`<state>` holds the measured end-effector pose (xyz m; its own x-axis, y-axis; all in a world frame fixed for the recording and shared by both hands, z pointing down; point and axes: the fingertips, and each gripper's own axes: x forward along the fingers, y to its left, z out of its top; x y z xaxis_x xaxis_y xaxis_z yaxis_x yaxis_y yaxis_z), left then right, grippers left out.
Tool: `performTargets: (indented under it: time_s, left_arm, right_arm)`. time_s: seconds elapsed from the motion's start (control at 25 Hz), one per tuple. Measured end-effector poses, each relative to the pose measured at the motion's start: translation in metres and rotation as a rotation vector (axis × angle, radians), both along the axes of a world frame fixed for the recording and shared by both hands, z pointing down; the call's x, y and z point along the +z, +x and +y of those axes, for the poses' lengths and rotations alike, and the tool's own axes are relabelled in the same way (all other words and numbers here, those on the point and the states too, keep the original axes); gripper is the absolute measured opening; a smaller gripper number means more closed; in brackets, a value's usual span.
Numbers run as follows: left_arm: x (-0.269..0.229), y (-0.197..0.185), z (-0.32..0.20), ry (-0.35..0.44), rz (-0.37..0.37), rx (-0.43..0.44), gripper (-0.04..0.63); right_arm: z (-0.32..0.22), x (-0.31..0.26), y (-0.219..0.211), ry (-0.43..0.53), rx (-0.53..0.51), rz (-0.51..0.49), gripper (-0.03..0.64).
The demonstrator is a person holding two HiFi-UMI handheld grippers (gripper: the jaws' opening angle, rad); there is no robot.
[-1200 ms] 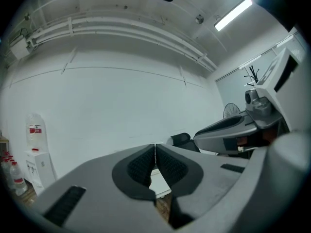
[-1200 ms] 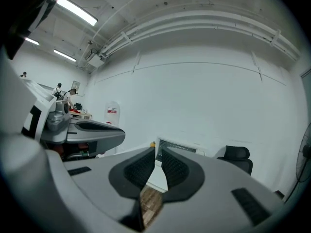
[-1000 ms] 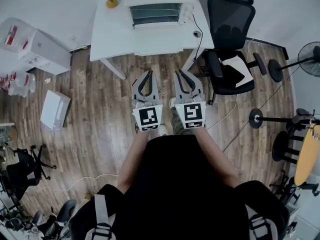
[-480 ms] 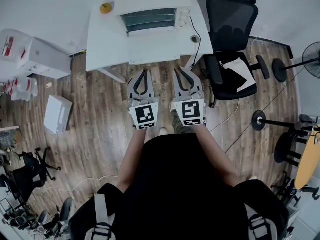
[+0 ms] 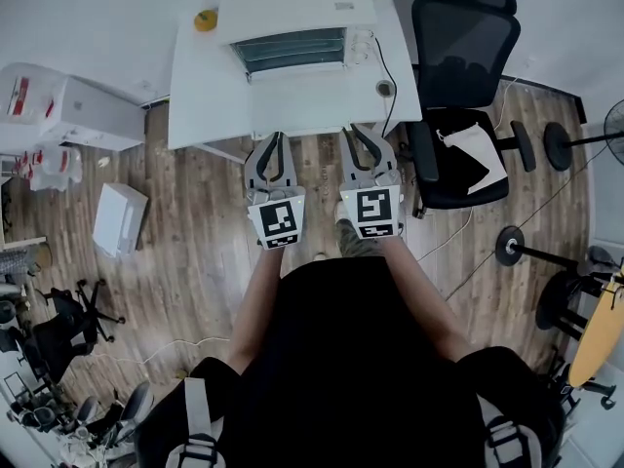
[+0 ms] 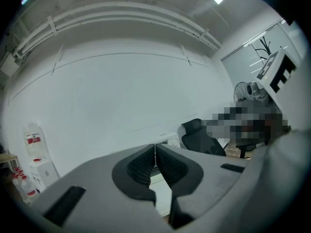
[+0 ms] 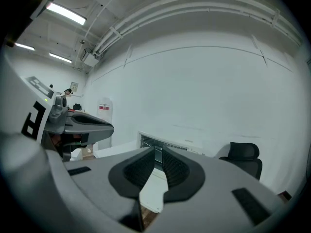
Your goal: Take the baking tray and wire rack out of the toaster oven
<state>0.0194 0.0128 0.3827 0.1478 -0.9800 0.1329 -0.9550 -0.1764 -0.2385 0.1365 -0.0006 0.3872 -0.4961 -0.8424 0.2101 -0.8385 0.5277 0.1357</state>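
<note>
The white toaster oven [image 5: 292,22] stands on the white table [image 5: 210,96] at the top of the head view, its glass door [image 5: 290,50] closed. The baking tray and wire rack are not discernible behind the glass. My left gripper [image 5: 271,140] and right gripper [image 5: 353,131] are held side by side over the wooden floor, fingertips just short of the table's front edge. Both are shut with nothing between the pads. In the right gripper view the oven [image 7: 150,143] shows beyond the shut right gripper [image 7: 159,149]. The left gripper [image 6: 155,147] hides most of the oven [image 6: 171,141].
A black office chair [image 5: 458,57] stands right of the table, and a cable [image 5: 388,76] runs off the table's right side. An orange object [image 5: 205,19] lies at the table's back left. White boxes [image 5: 119,219] and a cabinet [image 5: 78,110] are at the left.
Both grippers have moved forward toward the table together, staying shut. Their tips were over open floor and now lie at the table's front edge.
</note>
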Motion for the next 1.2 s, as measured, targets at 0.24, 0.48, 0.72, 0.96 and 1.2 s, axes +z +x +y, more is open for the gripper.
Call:
performTargets:
  time_s: [0.24, 0.48, 0.72, 0.96, 1.2]
  left_arm:
    - [0.008, -0.008, -0.033, -0.026, -0.029, -0.062, 0.026]
    - [0.022, -0.019, -0.049, -0.044, -0.053, -0.110, 0.026]
    - [0.039, -0.031, -0.062, -0.082, -0.011, -0.141, 0.028]
    - [0.063, -0.034, -0.094, -0.103, -0.072, -0.080, 0.028]
    - [0.100, -0.039, -0.135, -0.173, -0.058, -0.015, 0.027]
  right_arm:
    - [-0.041, 0.009, 0.004, -0.014, -0.047, 0.002, 0.042]
    - [-0.070, 0.033, -0.002, -0.046, -0.126, 0.064, 0.114]
    - [-0.088, 0.044, -0.003, -0.049, -0.135, 0.122, 0.115]
    - [-0.111, 0.058, -0.019, 0.005, -0.155, 0.256, 0.115]
    - [-0.139, 0.078, -0.032, -0.043, -0.164, 0.299, 0.115]
